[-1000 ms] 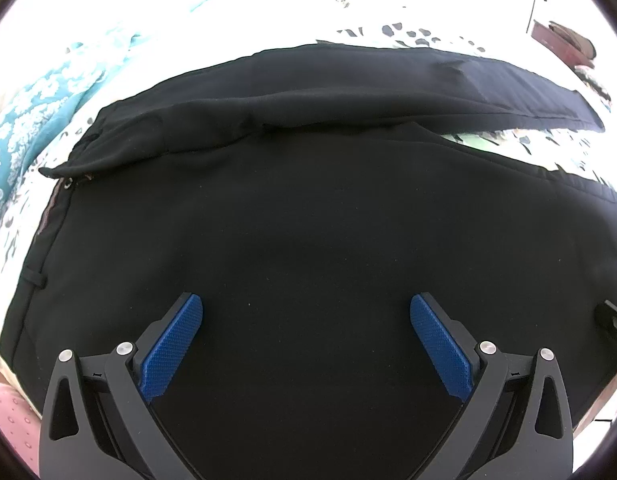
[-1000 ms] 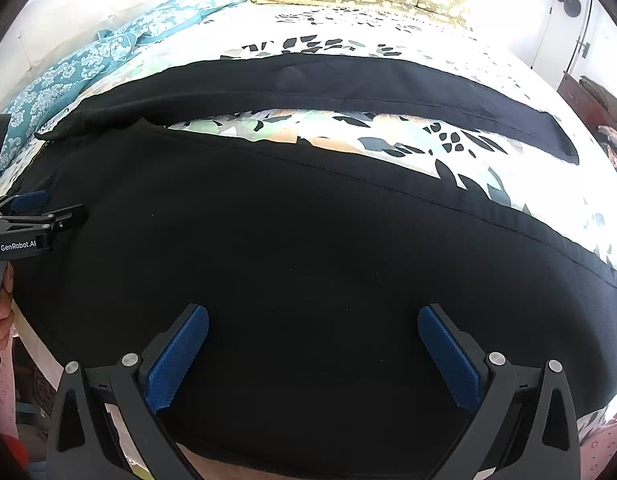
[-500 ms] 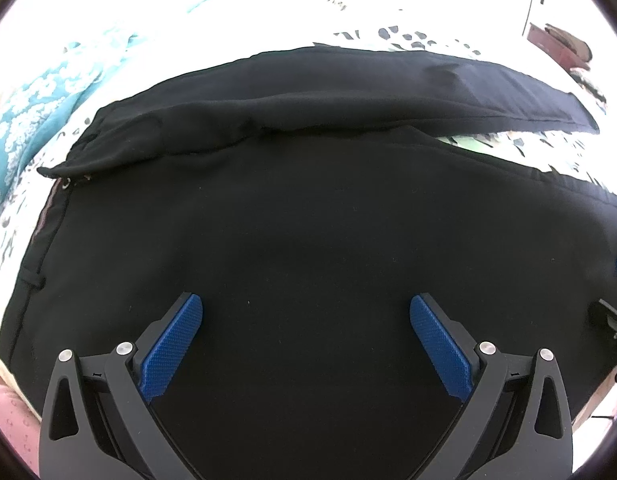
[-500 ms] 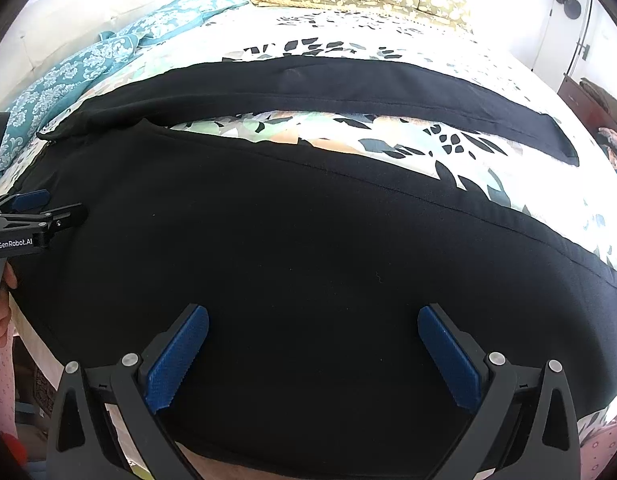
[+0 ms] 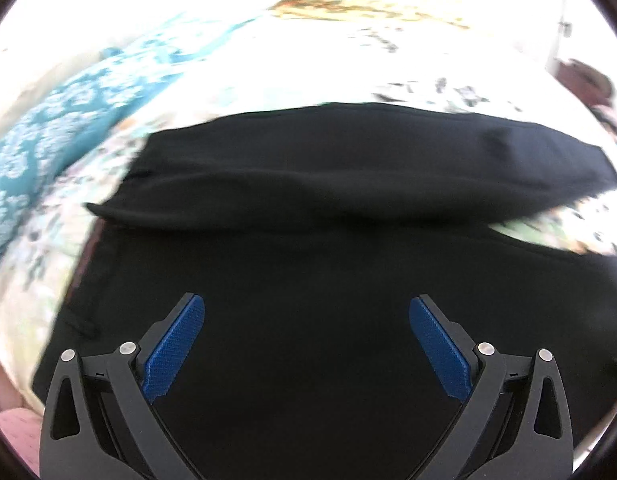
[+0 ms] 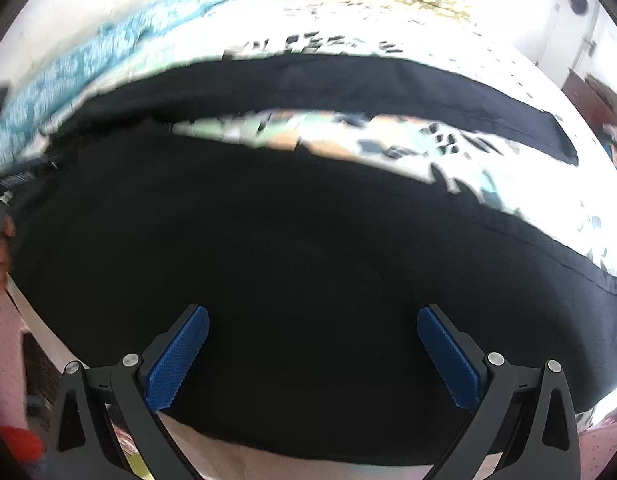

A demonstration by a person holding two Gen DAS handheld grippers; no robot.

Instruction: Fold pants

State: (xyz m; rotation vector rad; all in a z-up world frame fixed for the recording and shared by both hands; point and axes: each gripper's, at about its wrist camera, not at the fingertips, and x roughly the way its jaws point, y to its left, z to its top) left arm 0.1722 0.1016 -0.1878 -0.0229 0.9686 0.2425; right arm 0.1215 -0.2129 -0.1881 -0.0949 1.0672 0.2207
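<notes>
Fingers (image 5: 174,350) of the left gripper (image 5: 307,346) and right gripper (image 6: 312,356) are spread wide, nothing grasped, and have been swung leftward above black pants (image 6: 288,240) spread along the bed's (image 6: 388,144) near edge; no fold is begun.

Only flat pants (image 5: 308,280) ahead

The left gripper (image 5: 307,330) hangs over black pants (image 5: 308,280) with its blue-padded fingers (image 5: 174,350) spread wide and nothing between them. The pants lie flat on a bed with a leaf-print sheet (image 5: 268,64); the far leg lies across the upper part of the cloth, and a narrow wedge of sheet shows between the two legs at the right. The waistband is at the left. A teal patterned blanket (image 5: 48,136) lies beyond it. The picture is blurred.
</notes>
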